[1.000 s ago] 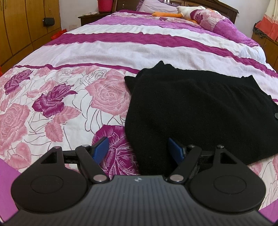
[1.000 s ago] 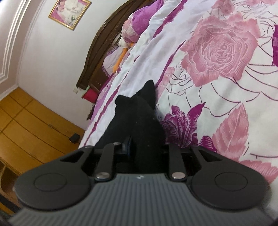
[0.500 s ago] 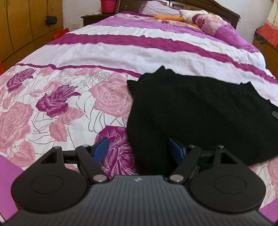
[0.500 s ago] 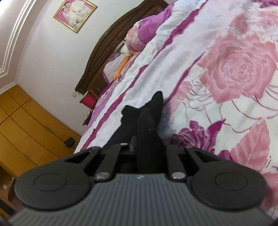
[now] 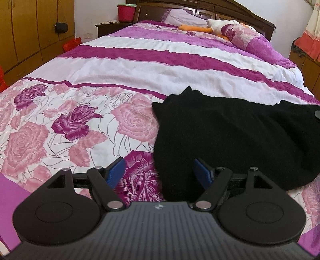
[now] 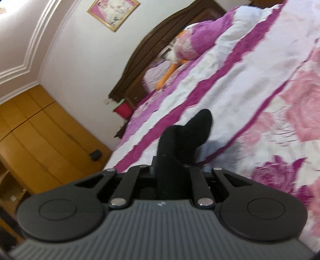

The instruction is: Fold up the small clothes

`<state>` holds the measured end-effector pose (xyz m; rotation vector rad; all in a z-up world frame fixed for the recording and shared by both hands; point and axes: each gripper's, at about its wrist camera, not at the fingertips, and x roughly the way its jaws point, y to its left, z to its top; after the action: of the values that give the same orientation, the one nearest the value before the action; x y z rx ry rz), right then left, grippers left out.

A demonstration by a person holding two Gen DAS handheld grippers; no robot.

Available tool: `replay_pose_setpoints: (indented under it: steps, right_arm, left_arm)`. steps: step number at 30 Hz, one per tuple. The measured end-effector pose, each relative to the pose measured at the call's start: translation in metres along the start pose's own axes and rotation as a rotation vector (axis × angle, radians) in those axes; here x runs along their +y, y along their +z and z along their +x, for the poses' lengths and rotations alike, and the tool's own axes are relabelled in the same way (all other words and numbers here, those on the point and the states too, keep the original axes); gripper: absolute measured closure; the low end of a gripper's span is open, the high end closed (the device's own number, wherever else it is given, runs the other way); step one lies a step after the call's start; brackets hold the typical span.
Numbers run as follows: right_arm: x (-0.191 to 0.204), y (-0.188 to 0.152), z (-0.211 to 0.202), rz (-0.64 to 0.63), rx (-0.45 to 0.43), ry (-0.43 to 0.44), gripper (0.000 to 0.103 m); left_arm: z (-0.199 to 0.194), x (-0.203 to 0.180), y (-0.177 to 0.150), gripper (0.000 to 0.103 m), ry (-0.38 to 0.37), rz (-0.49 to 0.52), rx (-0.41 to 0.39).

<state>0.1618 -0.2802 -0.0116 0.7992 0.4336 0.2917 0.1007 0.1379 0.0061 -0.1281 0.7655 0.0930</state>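
A small black knit garment [image 5: 236, 136] lies spread on the floral bedspread [image 5: 84, 128], right of centre in the left wrist view. My left gripper [image 5: 160, 172] is open, its blue pads [image 5: 116, 170] straddling the garment's near left edge just above the bed. My right gripper [image 6: 170, 172] is shut on a corner of the black garment [image 6: 186, 136] and holds it lifted above the bed; its fingertips are hidden by the cloth. A tip of the right gripper shows at the far right edge of the left wrist view [image 5: 317, 114].
Pillows and an orange-and-white plush toy [image 5: 210, 27] lie at the headboard [image 5: 210, 9]. A nightstand with a red bucket [image 5: 126, 12] and wooden wardrobes [image 5: 30, 30] stand to the left. A framed picture [image 6: 114, 12] hangs on the wall.
My right gripper has risen and swung with the garment corner, which now stands higher off the bed. My left gripper has pulled back slightly and stays open.
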Motion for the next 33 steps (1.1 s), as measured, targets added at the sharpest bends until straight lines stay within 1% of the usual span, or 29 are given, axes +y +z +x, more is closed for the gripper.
replay_pose_setpoints:
  steps: [9,11,18,23,27,33]
  right_arm:
    - [0.043,-0.005,0.012,-0.094,0.01,0.019,0.09]
    - [0.056,-0.008,0.016,-0.136,0.015,0.022,0.09]
    - [0.109,-0.029,0.042,-0.258,0.071,0.045,0.09]
    - [0.146,-0.054,0.067,-0.34,0.135,0.053,0.09]
    - [0.171,-0.087,0.092,-0.425,0.21,0.036,0.091]
    - [0.189,-0.132,0.122,-0.523,0.312,0.001,0.092]
  left_arm:
    - [-0.008,0.014,-0.002,0.024,-0.014,-0.028,-0.02]
    - [-0.009,0.018,-0.003,0.024,-0.015,-0.033,-0.023]
    - [-0.015,0.036,-0.006,0.024,-0.014,-0.069,-0.033]
    - [-0.017,0.05,-0.01,0.024,-0.017,-0.088,-0.041]
    - [-0.016,0.061,-0.014,0.024,-0.016,-0.108,-0.042]
    - [-0.012,0.077,-0.02,0.024,-0.018,-0.139,-0.034]
